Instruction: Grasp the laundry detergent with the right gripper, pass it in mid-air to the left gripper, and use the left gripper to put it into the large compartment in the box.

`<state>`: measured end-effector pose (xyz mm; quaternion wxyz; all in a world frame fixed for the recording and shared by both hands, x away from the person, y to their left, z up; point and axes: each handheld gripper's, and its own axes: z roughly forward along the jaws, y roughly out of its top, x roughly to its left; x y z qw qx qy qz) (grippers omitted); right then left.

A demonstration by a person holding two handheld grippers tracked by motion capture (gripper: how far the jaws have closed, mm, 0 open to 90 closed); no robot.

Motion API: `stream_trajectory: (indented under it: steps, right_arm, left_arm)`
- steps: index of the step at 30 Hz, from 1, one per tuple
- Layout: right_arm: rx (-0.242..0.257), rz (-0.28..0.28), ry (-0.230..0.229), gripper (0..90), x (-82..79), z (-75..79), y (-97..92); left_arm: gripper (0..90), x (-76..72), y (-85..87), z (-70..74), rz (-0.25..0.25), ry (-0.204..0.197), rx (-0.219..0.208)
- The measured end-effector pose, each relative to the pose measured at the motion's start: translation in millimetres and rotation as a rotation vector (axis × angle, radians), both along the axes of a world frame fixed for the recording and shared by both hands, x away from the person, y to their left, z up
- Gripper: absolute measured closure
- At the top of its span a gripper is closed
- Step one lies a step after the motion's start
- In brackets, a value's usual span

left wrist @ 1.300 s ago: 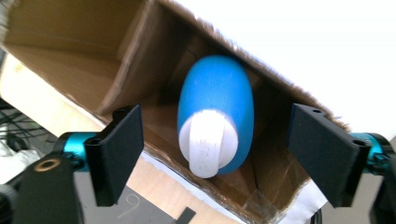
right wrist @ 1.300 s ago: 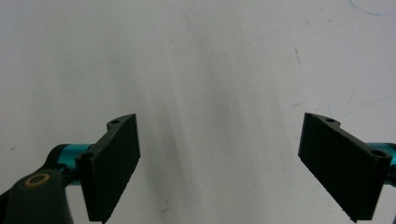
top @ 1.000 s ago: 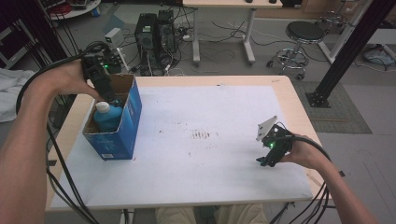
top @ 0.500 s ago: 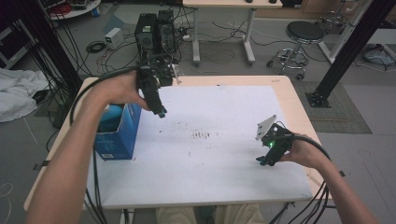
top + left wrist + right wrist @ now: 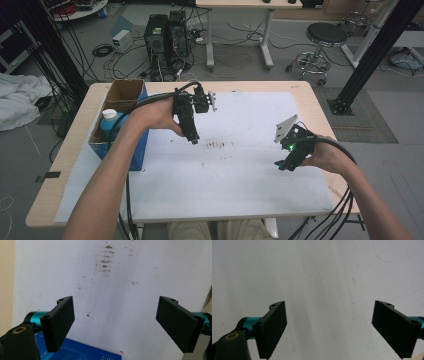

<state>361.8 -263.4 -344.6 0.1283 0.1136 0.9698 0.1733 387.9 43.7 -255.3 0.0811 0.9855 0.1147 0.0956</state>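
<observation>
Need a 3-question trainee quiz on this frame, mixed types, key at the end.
1. True or false: the left hand-held gripper holds the blue-capped bottle.
2. Where does the bottle stand?
A. in the cardboard box
B. on the white mat
C. on the floor
3. Fill in: the right hand-held gripper has its jaws ____.

Key: 1 false, its jaws are empty over the mat; 2 A; 3 open.

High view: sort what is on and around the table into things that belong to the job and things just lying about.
Part of the job:
- blue cardboard box
- blue bottle standing in it
- left gripper, open, over the white sheet
- right gripper, open

Lying about:
- white table sheet with brown marks
- computer towers
- stool
- white cloth on the floor
</observation>
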Motion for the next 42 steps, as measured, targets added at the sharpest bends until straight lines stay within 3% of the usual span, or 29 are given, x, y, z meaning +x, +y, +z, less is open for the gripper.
stream_trajectory:
  steps: [3, 10, 42]
  right_arm:
    - [0.003, -0.002, -0.012, 12.0, -0.4, 7.5, 1.5]
    - [0.001, -0.004, -0.015, 12.0, 0.9, 9.6, 0.5]
    - [-0.01, -0.004, -0.008, 12.0, 3.1, 8.4, 6.3]
  left_arm:
    - [15.4, 0.6, -2.6, -15.0, 0.002, 0.022, 0.002]
    - [15.4, 3.0, -2.1, -25.5, 0.014, 0.032, 0.024]
    - [15.4, -0.2, -1.0, -26.4, 0.001, 0.026, 0.01]
